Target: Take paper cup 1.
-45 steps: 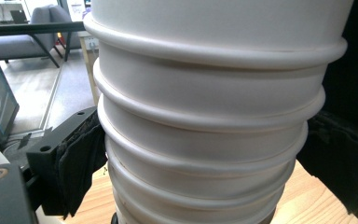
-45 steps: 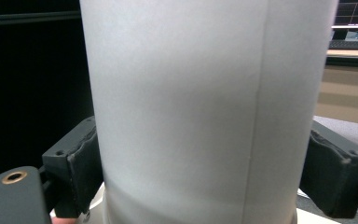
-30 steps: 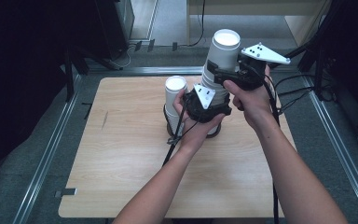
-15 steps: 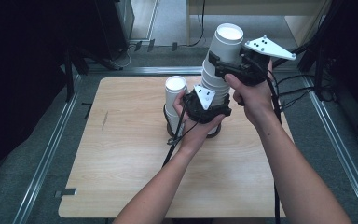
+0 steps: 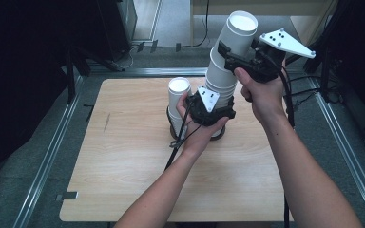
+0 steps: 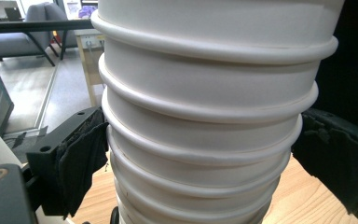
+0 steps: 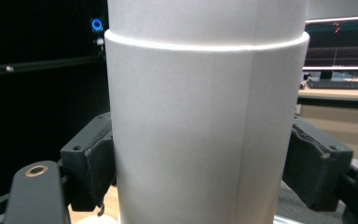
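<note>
The cup stack (image 5: pixel 221 80) stands near the tabletop's (image 5: pixel 123 156) far edge; the left gripper (image 5: pixel 212 108) pinches its lower rims. The right gripper (image 5: pixel 232 54) has just been closing and now clamps the top cup (image 7: pixel 205 126). I'd pull straight up while bracing the base, so just one cup comes free.

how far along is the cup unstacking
Early on. Done: a short stack of cups stands beside the tall stack on the table. In hand: the left hand-held gripper clamps the tall stack low down, while the right hand-held gripper, jaws just closing, grips the top cup. Left: the many nested rims still to separate.
</note>
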